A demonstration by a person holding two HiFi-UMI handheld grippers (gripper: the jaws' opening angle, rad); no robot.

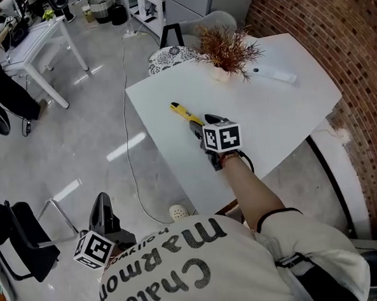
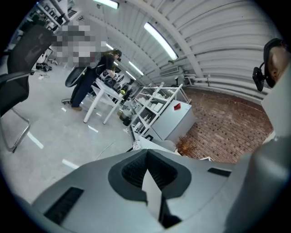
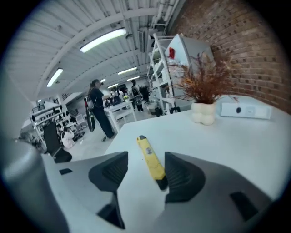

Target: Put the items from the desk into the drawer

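A yellow utility knife (image 1: 183, 111) with a black end lies on the white desk (image 1: 269, 122), near its left edge. My right gripper (image 1: 200, 127) sits low over the knife's near end. In the right gripper view the knife (image 3: 151, 160) lies between the wide-apart jaws, close to the right pad (image 3: 179, 175), and neither pad presses on it; the right gripper (image 3: 144, 175) is open. My left gripper (image 1: 103, 208) hangs off the desk at the lower left, over the floor. Its pads (image 2: 146, 170) meet with nothing between them. No drawer shows in any view.
A dried plant in a white pot (image 1: 226, 54) and a flat white box (image 1: 274, 75) stand at the desk's far side. A brick wall (image 1: 334, 36) runs along the right. A black chair (image 1: 19, 243), a white table (image 1: 32, 48) and a floor cable (image 1: 128, 150) are to the left.
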